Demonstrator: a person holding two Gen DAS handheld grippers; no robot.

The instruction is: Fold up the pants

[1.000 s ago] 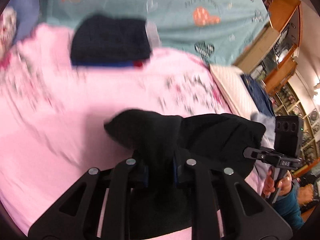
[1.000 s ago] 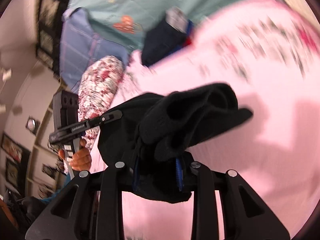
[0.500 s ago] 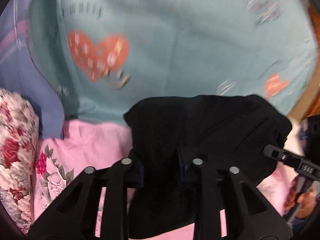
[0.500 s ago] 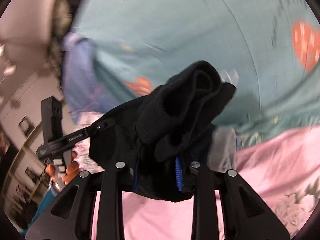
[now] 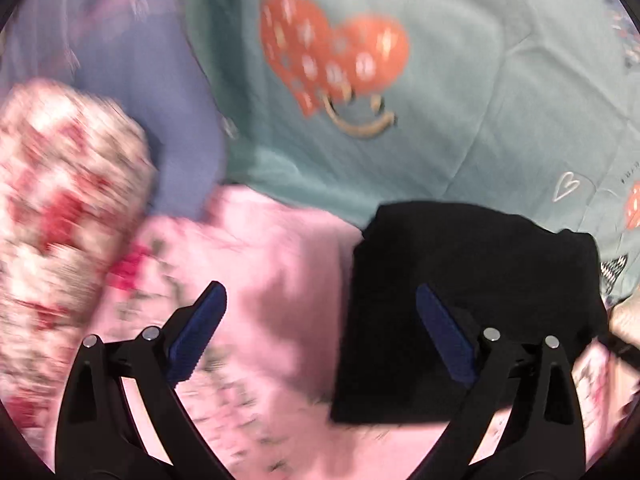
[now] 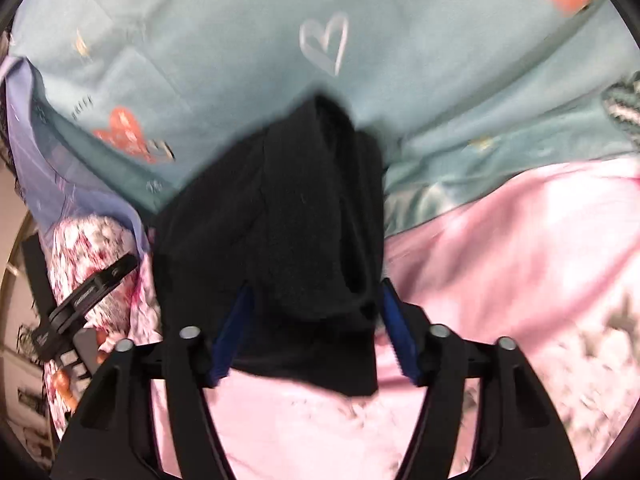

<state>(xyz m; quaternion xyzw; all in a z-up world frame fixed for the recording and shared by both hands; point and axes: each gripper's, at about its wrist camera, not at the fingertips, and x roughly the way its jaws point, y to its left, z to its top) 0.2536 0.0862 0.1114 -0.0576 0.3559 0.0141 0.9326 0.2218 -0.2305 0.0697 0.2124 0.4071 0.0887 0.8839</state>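
Note:
The folded black pants (image 5: 472, 304) lie on the pink sheet (image 5: 276, 280) at the edge of the teal blanket. My left gripper (image 5: 320, 304) is open and empty, its right finger (image 5: 444, 336) over the pants' left edge. In the right wrist view the pants (image 6: 296, 248) form a thick bundle between my right gripper's (image 6: 316, 304) spread blue pads (image 6: 394, 328). The right jaws stand open around the bundle, not squeezing it.
A teal blanket (image 5: 460, 100) with orange hearts lies behind the pants. A red-and-white floral pillow (image 5: 60, 208) is at the left, with blue-purple cloth (image 5: 132, 64) behind it. The left gripper's handle (image 6: 80, 300) shows at the left of the right wrist view.
Both grippers carried the pants forward to the teal blanket's edge, then opened. The pants now rest on the sheet, and the left gripper has shifted left of them.

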